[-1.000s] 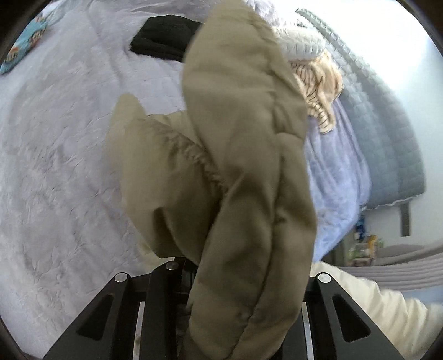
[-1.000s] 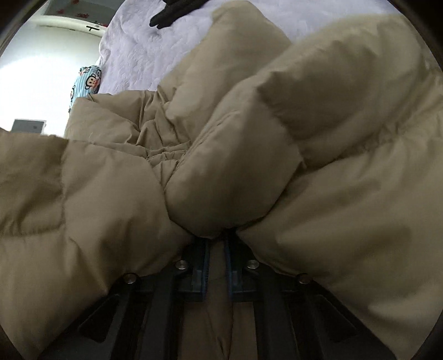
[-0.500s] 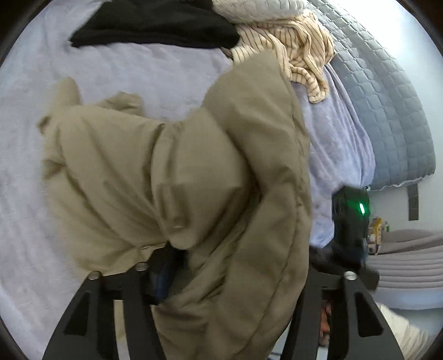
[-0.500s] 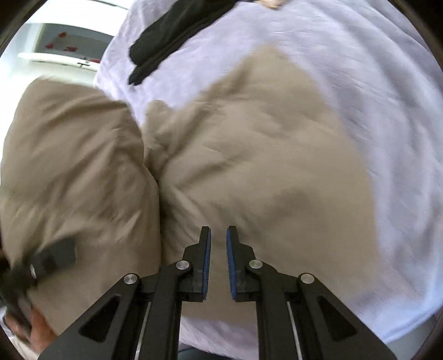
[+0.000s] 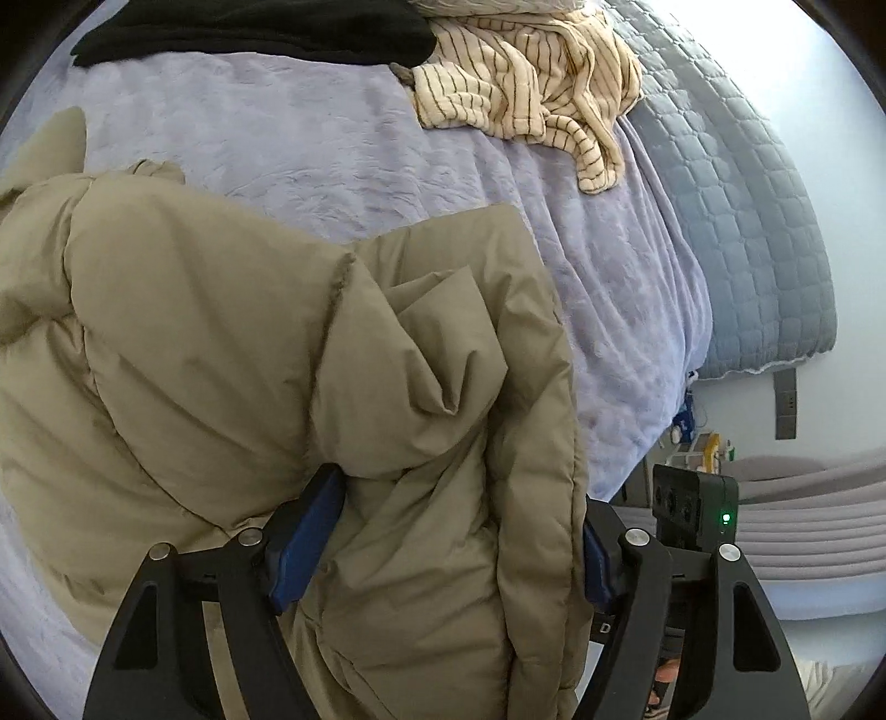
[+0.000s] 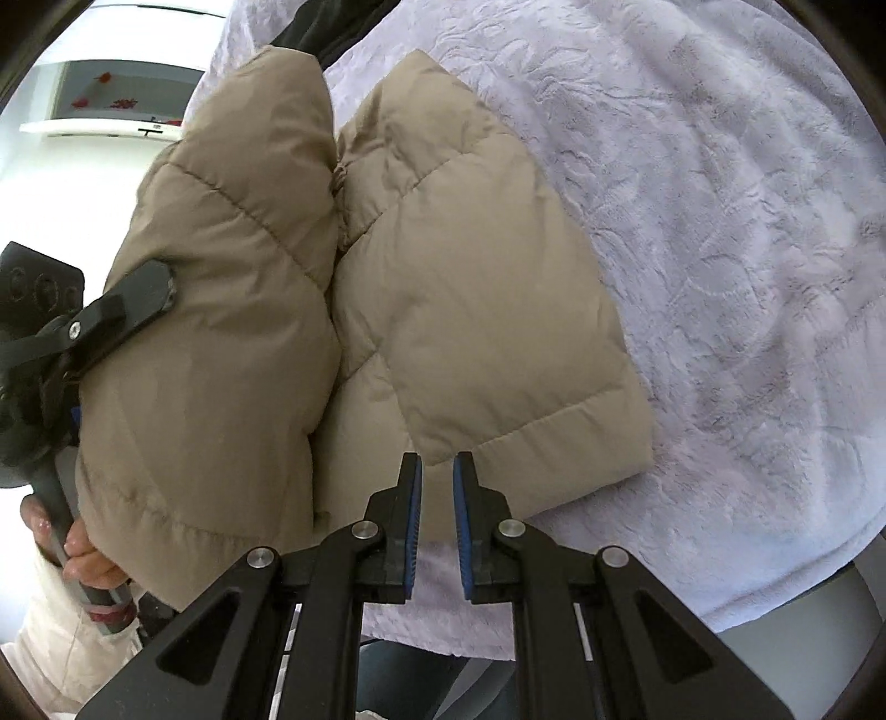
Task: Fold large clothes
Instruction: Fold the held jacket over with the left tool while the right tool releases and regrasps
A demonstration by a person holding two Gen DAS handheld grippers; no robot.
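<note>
The tan puffer jacket (image 6: 470,310) lay on the lavender bedspread (image 6: 720,221), close to the bed's near edge, and everything else I could place only by it. One quilted panel rested flat on the spread; beside it, on the side away from the open bedspread, a second puffy fold stood higher, bunched around the left gripper (image 5: 443,531). That gripper's jaws had just been opening and stood wide, with the padded fabric bulging up between them. Its left blue pad (image 5: 302,548) showed plainly, but the right one was almost wholly buried behind a fold, so I could not tell whether either pad pressed on the cloth. From the other side only one black finger of it lay across the jacket, and the hand (image 6: 91,559) on its handle was half hidden under the hem.

The right gripper (image 6: 437,515) hovered at the jacket's near hem, jaws drawn nearly together with a narrow gap and nothing in it.

Beyond the jacket, toward the headboard, lay a cream striped garment (image 5: 531,94) in a heap and a black garment (image 5: 249,27), cut off by the frame's top edge. A grey quilted cover (image 5: 747,221) hung past the striped one.
</note>
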